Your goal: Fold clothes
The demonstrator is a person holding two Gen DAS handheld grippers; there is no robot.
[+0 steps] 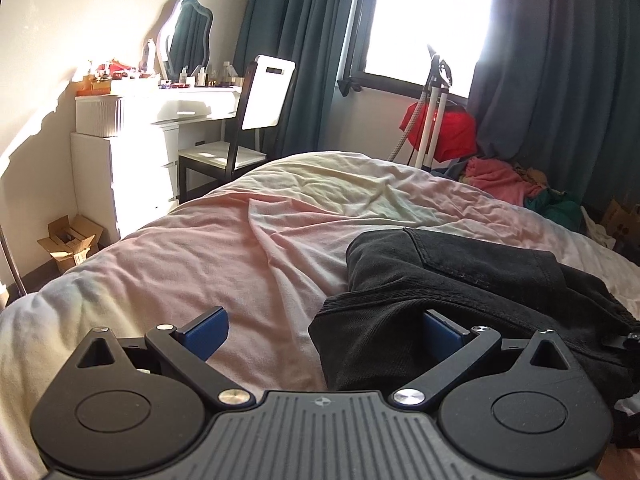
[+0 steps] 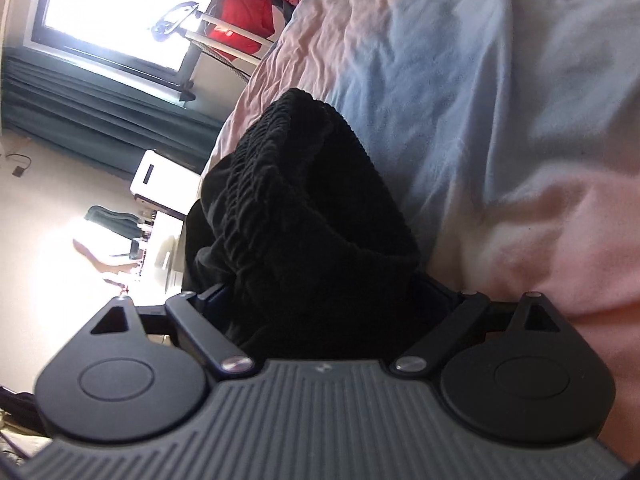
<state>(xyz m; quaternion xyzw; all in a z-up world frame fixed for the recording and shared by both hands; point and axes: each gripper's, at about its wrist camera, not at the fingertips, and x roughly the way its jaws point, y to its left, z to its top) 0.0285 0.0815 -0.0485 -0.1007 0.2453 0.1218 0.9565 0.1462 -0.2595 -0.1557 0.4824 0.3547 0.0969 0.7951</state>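
Note:
A black pair of pants (image 1: pixel 460 280) lies bunched on the pink bedsheet (image 1: pixel 224 248), at the right in the left wrist view. My left gripper (image 1: pixel 324 336) is open at the garment's edge; its right finger (image 1: pixel 440 332) is tucked under a fold and its left finger (image 1: pixel 208 334) rests over bare sheet. In the right wrist view, which is rolled sideways, the black pants (image 2: pixel 304 208) with their gathered waistband fill the space between the wide-spread fingers of my right gripper (image 2: pixel 320 300). Both of its pads are mostly hidden by cloth.
A pile of pink, green and other clothes (image 1: pixel 516 184) lies at the bed's far right. A garment steamer (image 1: pixel 432 108), a red bag (image 1: pixel 444 128), a white dresser (image 1: pixel 132 152) and a chair (image 1: pixel 248 128) stand beyond the bed. A cardboard box (image 1: pixel 70 240) sits on the floor.

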